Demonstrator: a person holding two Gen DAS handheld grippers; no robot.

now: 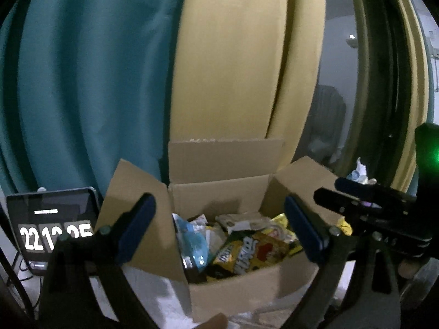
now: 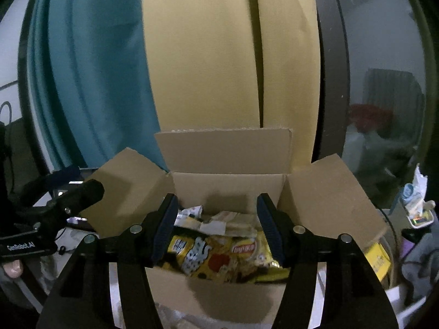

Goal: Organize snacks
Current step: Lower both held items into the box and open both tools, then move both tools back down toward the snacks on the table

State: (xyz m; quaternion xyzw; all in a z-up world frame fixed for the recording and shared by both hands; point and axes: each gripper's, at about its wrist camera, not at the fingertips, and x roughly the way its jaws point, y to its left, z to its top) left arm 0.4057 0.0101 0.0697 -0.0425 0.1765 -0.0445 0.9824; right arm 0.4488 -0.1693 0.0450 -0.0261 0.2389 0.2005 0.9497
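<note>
An open cardboard box (image 1: 219, 189) stands ahead with its flaps up; it also shows in the right wrist view (image 2: 227, 186). It holds several snack packs: a yellow bag (image 1: 252, 252) and a blue pack (image 1: 192, 241) in the left wrist view, and the yellow bag (image 2: 208, 257) with a yellow chips bag (image 2: 252, 249) in the right wrist view. My left gripper (image 1: 219, 213) is open and empty, above the box's near side. My right gripper (image 2: 216, 208) is open and empty, over the box. The right gripper also appears at the right of the left wrist view (image 1: 334, 192).
A tablet showing a clock (image 1: 55, 224) stands left of the box. A teal curtain (image 1: 90, 82) and a tan panel (image 1: 233, 63) rise behind. Clutter and a yellow box (image 2: 380, 260) lie to the right. A glass door (image 2: 384, 96) is at far right.
</note>
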